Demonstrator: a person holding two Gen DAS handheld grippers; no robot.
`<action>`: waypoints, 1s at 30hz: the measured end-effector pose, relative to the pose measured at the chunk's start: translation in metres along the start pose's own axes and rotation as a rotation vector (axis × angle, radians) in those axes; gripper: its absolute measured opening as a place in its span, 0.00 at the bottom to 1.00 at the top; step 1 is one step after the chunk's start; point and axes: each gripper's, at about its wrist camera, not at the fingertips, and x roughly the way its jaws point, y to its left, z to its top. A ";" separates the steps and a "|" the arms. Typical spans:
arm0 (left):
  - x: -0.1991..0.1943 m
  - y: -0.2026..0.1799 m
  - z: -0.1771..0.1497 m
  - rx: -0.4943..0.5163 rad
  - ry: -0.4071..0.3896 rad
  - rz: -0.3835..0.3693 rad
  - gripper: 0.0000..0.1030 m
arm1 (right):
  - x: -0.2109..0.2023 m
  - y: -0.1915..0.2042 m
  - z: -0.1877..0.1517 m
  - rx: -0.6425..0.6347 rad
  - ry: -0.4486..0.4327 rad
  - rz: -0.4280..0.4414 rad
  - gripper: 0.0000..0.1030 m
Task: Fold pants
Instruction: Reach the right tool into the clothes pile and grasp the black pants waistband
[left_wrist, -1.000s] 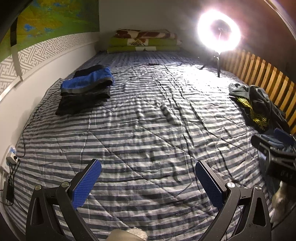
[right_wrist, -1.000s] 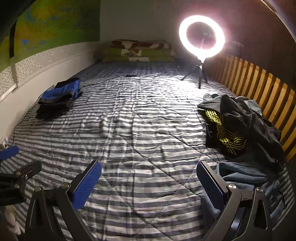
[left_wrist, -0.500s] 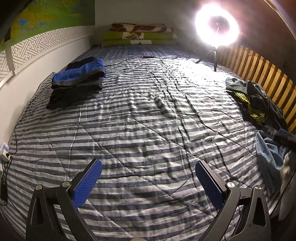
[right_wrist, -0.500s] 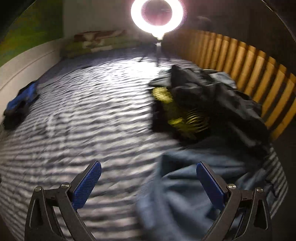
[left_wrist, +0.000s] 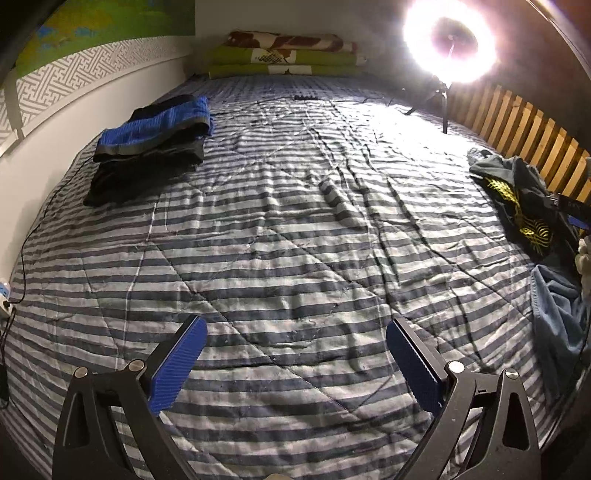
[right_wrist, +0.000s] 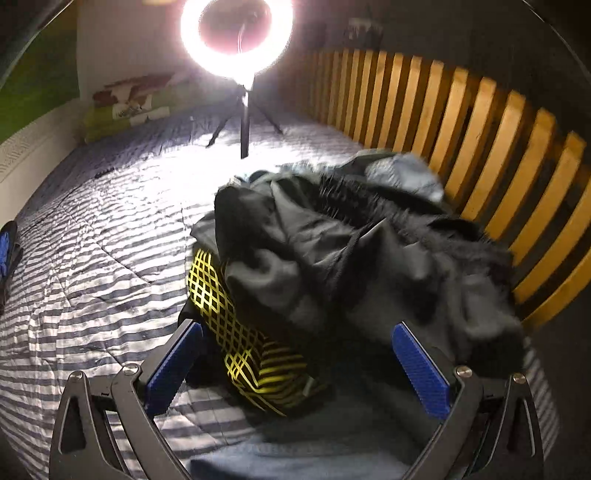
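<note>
Left gripper (left_wrist: 295, 354): jaws spread wide with nothing between the blue pads; it hangs over a bare stretch of the striped quilt (left_wrist: 280, 236), well apart from any clothing.
Right gripper (right_wrist: 297, 352): jaws likewise spread wide and holding nothing; it sits low over the heap of unfolded clothes (right_wrist: 351, 258), with the black-and-yellow patterned garment (right_wrist: 240, 332) showing between the pads; whether a pad touches the cloth is hard to tell, as this view is blurred.
Unfolded clothes: a crumpled pile on the right side of the bed beside the wooden slat rail (right_wrist: 480, 122); dark grey fabric lies on top, the yellow lattice piece under its left edge, and a blue denim-like garment (right_wrist: 295, 458) lies nearest the camera; which of these are pants cannot be told for certain.
Same pile from the left wrist: seen at the far right edge (left_wrist: 517, 192), with the blue garment (left_wrist: 557, 314) below it; the other gripper's dark body pokes in at the frame edge there.
Folded stack (left_wrist: 151, 147): dark pieces with a blue one on top, lying flat on the left side of the quilt near the white wall; well apart from the pile.
Ring light (left_wrist: 448, 40): lit, on a small tripod standing on the bed near the rail.
Bedding at the head (left_wrist: 284, 55): green and brown folded layers against the far wall.
Cable (left_wrist: 22, 266): runs along the left edge of the quilt.
</note>
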 end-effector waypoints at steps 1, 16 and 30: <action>0.002 0.000 0.000 0.001 0.005 0.000 0.95 | 0.006 0.000 0.000 -0.007 0.011 -0.022 0.98; -0.015 0.031 0.002 -0.030 -0.058 0.064 0.92 | -0.034 0.018 -0.010 0.070 -0.038 0.162 0.02; -0.038 0.081 0.005 -0.116 -0.122 0.104 0.89 | -0.103 0.091 -0.063 -0.106 -0.052 0.280 0.02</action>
